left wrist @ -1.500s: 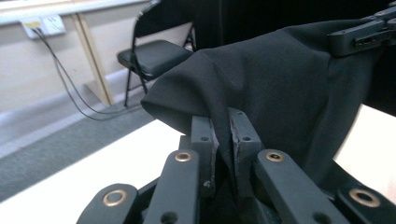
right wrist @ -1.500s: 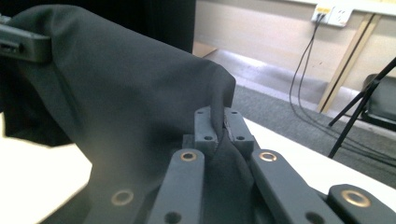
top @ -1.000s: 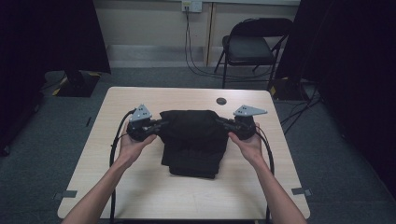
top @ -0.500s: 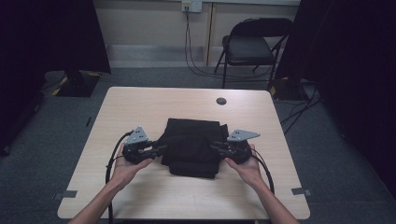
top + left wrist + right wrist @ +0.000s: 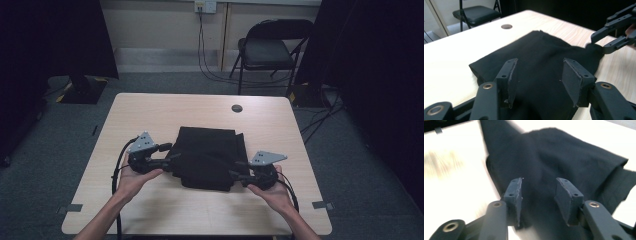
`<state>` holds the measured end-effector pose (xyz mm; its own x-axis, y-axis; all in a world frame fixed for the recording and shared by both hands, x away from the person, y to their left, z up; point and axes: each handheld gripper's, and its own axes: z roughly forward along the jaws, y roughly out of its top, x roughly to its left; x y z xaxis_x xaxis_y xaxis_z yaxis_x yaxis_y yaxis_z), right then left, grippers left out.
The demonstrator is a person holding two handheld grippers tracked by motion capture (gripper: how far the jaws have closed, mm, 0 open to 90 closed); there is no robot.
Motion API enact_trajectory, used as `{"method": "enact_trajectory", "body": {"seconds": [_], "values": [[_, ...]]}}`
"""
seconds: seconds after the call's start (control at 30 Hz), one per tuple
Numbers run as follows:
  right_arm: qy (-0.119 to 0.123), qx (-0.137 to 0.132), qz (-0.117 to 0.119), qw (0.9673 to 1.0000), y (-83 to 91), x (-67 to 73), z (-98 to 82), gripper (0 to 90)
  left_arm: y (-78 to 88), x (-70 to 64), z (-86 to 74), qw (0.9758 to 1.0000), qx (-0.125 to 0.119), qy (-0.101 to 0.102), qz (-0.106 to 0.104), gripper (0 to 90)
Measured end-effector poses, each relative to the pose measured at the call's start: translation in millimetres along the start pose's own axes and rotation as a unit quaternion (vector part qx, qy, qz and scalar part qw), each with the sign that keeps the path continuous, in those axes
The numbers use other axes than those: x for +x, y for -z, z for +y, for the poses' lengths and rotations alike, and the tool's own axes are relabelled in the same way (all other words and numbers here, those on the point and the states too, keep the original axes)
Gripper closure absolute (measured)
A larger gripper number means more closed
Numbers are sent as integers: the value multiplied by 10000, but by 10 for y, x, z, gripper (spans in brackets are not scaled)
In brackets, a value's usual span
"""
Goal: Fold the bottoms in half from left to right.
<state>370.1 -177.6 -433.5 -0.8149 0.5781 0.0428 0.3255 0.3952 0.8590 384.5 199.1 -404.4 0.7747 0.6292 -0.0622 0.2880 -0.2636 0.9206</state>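
A black cloth (image 5: pixel 207 155) lies folded on the light wooden table (image 5: pixel 150 115). My left gripper (image 5: pixel 169 152) is at the cloth's left edge, and its jaws have just been opening. In the left gripper view the two pads (image 5: pixel 512 75) stand apart above the cloth (image 5: pixel 536 52) without pressing on it. My right gripper (image 5: pixel 239 171) is at the cloth's near right corner, and its jaws have also just been opening. Its own view shows that gripper (image 5: pixel 537 195) spread over the cloth (image 5: pixel 564 157). It also shows in the left gripper view as the right gripper (image 5: pixel 609 37) beside the cloth's far corner.
A round black grommet (image 5: pixel 237 108) sits in the table's far middle. A black folding chair (image 5: pixel 267 50) stands behind the table near the wall. Cables trail from both grippers over the near table edge. Dark curtains hang at both sides.
Both grippers drew the cloth's far edge toward the person, folding it over. Their jaws then spread and let the cloth go, and the right gripper sank closer to the near edge.
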Motion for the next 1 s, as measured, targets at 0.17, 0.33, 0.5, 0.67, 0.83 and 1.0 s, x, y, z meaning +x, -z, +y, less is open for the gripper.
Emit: {"method": "enact_trajectory", "body": {"seconds": [0.17,0.33,0.5,0.67,0.83,1.0], "values": [[-9,-98,9,10000,-176,-11,185,621,-29,26,-38,9999,92,74,109,493],[202,289,127,9993,-577,85,183,680,-320,-53,-225,9967,773,-109,-223,581],[326,792,44,9963,-886,132,-74,642,-525,-113,-352,9907,1305,-123,-367,554],[22,716,136,9973,-878,151,-121,642,-515,-222,-304,9919,1163,-130,-486,522],[-46,755,414,9963,-815,292,-175,641,-575,-329,-308,9901,1224,-174,-663,533],[116,862,635,9942,-712,495,-224,639,-662,-353,-335,9870,1399,-56,-792,561]]}}
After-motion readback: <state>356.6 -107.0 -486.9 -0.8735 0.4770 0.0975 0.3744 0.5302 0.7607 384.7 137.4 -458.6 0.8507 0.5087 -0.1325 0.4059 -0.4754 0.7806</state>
